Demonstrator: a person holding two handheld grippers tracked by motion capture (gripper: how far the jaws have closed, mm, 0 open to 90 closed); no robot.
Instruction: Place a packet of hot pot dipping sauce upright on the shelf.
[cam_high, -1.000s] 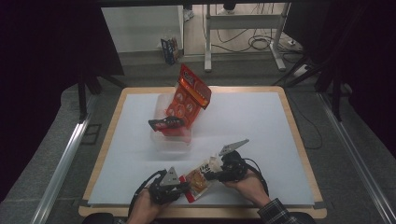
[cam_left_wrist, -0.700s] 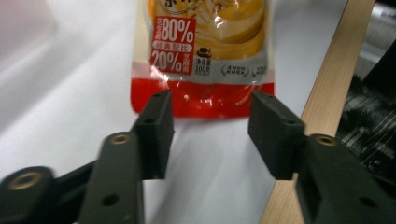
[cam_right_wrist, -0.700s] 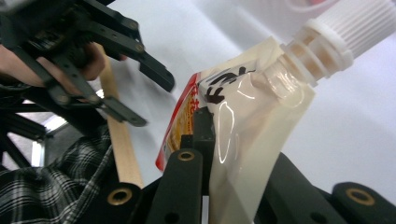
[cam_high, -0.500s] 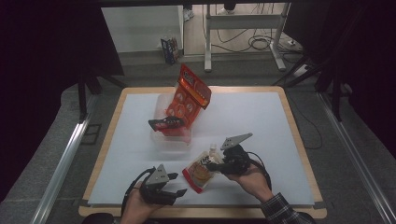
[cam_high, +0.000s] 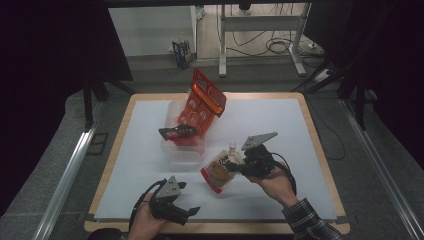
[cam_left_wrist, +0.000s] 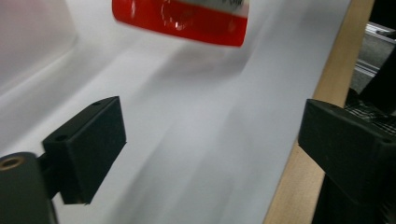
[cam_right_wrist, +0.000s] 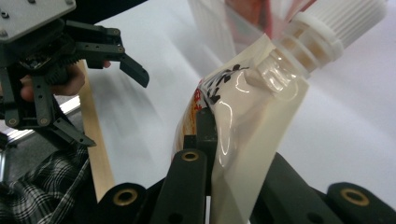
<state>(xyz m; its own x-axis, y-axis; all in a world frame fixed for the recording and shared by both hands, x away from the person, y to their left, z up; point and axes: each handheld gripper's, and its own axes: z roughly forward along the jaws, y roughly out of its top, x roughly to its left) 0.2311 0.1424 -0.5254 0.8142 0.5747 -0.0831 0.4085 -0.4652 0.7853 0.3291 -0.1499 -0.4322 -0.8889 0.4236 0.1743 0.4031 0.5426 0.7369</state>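
Between right tool (cam_high: 235, 167) pads: cream spouted pouch (cam_high: 220, 171)

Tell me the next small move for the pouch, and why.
Probably carry the pouch toward the clear bin behind it. The right gripper is shut on the pouch and holds it off the white table, cap end up. The left gripper has just been opening, with nothing between its jaws, so the pouch hangs from the right gripper alone. The bin already holds a red bag.
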